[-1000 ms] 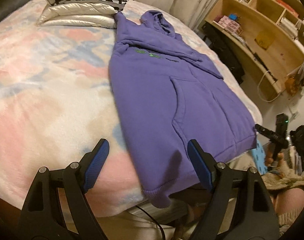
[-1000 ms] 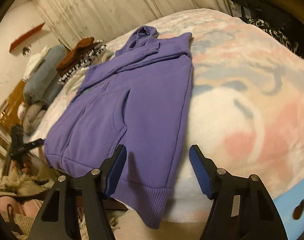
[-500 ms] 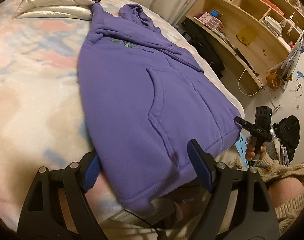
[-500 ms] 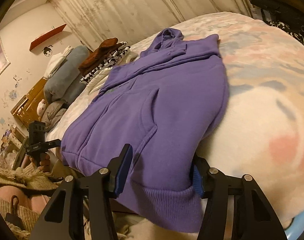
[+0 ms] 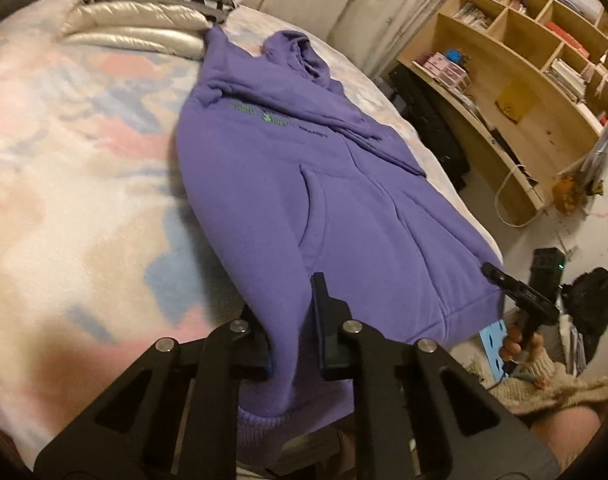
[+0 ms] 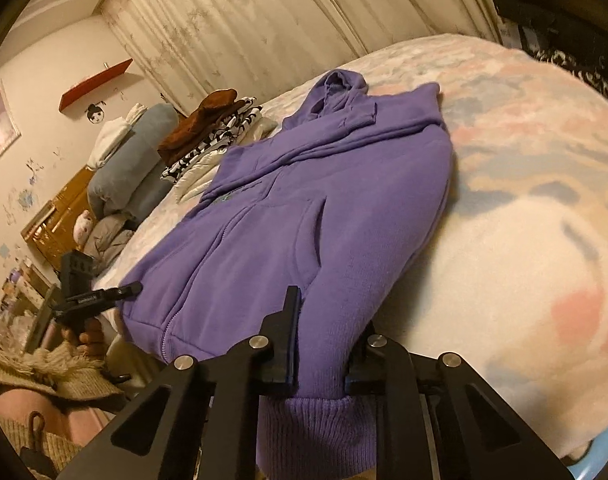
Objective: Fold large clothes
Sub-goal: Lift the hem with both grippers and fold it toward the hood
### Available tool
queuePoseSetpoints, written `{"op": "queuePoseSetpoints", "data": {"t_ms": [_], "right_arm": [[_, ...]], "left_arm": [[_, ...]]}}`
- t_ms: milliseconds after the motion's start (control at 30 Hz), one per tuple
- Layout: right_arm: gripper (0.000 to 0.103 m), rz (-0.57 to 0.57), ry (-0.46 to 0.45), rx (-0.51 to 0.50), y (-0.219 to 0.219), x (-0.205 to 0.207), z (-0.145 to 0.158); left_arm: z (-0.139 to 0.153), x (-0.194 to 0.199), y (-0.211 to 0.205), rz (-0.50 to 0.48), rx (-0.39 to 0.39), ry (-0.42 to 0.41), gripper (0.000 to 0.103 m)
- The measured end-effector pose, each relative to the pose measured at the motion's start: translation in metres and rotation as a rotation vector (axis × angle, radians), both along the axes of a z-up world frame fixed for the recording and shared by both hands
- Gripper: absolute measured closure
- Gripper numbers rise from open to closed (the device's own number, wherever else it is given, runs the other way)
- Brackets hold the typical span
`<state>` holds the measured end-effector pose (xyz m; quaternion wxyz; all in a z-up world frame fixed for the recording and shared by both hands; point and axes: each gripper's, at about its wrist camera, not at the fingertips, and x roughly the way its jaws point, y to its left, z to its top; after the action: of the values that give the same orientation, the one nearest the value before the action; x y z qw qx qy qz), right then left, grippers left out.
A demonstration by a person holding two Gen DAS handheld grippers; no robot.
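Both grippers, left gripper point(image 5: 292, 344) and right gripper point(image 6: 323, 348), just closed on hem corners of purple hoodie point(image 5: 304, 184); lying on bed point(image 5: 72, 184), long axis running away toward hood.

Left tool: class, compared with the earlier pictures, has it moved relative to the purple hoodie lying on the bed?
Yes. The left tool has advanced over the bed's edge onto the purple hoodie; its jaws have just been closing and now pinch the hem corner.

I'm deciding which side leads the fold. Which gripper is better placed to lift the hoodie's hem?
Neither clearly: left gripper and right gripper are each clamped on a hem corner of the hoodie, so probably lift both together.
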<state>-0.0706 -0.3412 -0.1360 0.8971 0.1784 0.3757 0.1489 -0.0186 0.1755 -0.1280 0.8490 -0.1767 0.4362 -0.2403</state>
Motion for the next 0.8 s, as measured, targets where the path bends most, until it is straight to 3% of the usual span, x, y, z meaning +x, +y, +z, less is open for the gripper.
{"op": "queuePoseSetpoints", "data": {"t_ms": [267,600,800], "right_arm": [[0.091,0.008,-0.032,0.002,-0.006,-0.013,0.025],[0.092,0.130,-0.046,-0.004,0.003,-0.051,0.056],[0.092,0.099,-0.029,0.071,-0.012,-0.046,0.059]], "left_arm": [[0.034,-0.010,0.003,0.038,0.068,0.007,0.098],[0.056,-0.061,0.011,-0.028,0.114,0.034,0.098],[0.071,-0.056,0.023,-0.017,0.058,0.052,0.098]]}}
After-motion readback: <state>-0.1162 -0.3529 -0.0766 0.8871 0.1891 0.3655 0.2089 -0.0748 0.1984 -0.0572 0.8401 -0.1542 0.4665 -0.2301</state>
